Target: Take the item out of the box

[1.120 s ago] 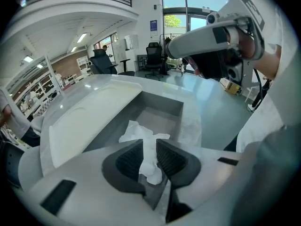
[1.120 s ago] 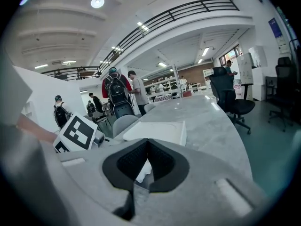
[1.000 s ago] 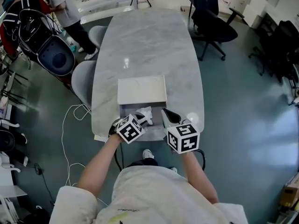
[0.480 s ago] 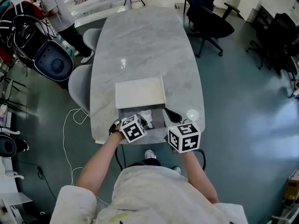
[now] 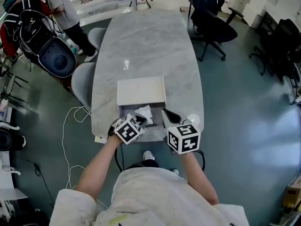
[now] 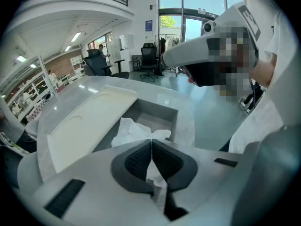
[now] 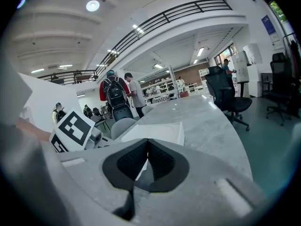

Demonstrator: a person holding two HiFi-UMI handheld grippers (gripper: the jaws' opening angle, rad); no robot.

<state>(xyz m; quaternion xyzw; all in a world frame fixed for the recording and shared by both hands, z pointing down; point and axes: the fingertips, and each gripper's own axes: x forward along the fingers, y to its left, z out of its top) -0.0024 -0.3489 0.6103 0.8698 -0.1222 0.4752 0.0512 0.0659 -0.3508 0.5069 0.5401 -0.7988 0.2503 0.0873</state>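
One open box [image 5: 127, 111], one lid [image 5: 141, 91] beyond it near the tabletop's [image 5: 146, 41] near edge, two grippers: left gripper [image 6: 151, 142] clenched on the single white paper wad [image 6: 134, 128] over the box, clearest in its own view, right gripper [image 7: 147, 145] pinched shut by the box's right wall, contact hard to judge

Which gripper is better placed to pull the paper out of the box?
Left. The left gripper is shut on the white paper above the open box; the right gripper is shut and empty.
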